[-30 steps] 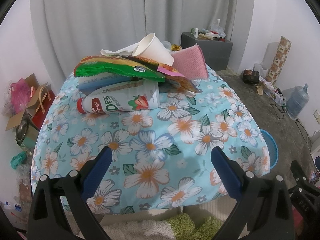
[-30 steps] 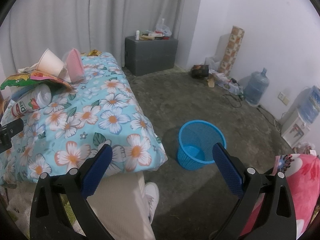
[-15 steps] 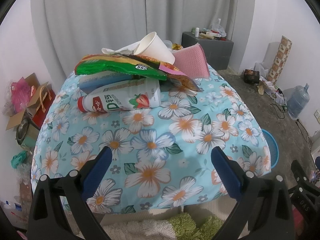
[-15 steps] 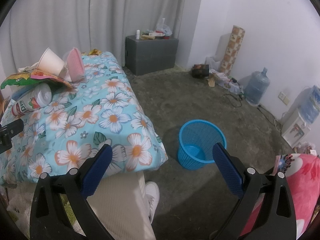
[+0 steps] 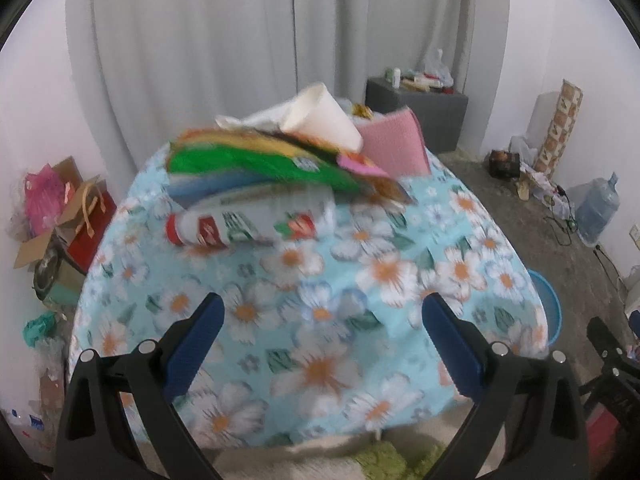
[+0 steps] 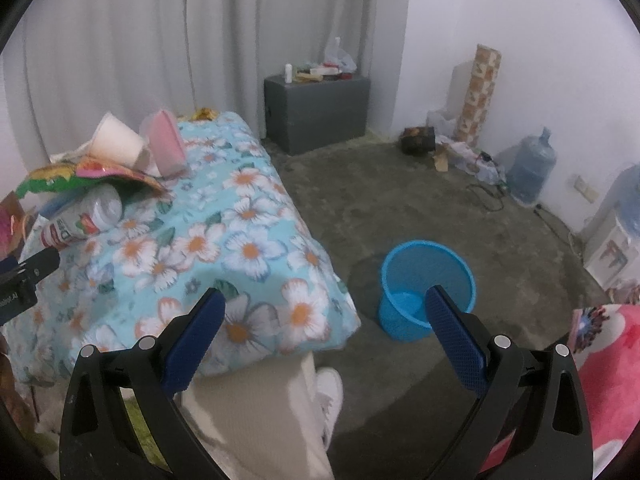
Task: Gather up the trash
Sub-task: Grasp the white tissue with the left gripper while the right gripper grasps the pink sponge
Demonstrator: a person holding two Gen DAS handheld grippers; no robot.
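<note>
A pile of trash lies at the far end of the table with the floral cloth (image 5: 320, 304): a plastic bottle with a red cap (image 5: 248, 224), a green snack bag (image 5: 256, 164), a white paper cup (image 5: 320, 120) and a pink cloth (image 5: 394, 148). My left gripper (image 5: 322, 312) is open and empty, over the cloth short of the bottle. My right gripper (image 6: 324, 308) is open and empty, past the table's corner. A blue basket (image 6: 426, 288) stands on the floor beside the table. The bottle (image 6: 80, 216) and the cup (image 6: 116, 140) also show in the right wrist view.
A grey cabinet (image 6: 316, 112) with clutter stands at the back wall. A water jug (image 6: 530, 168), a patterned roll (image 6: 480, 96) and cables lie along the right wall. Bags and boxes (image 5: 60, 216) sit left of the table. The person's leg (image 6: 256, 412) is below.
My left gripper has moved forward toward the trash pile and its view is motion-blurred. My right gripper has shifted only slightly. Both stay open.
</note>
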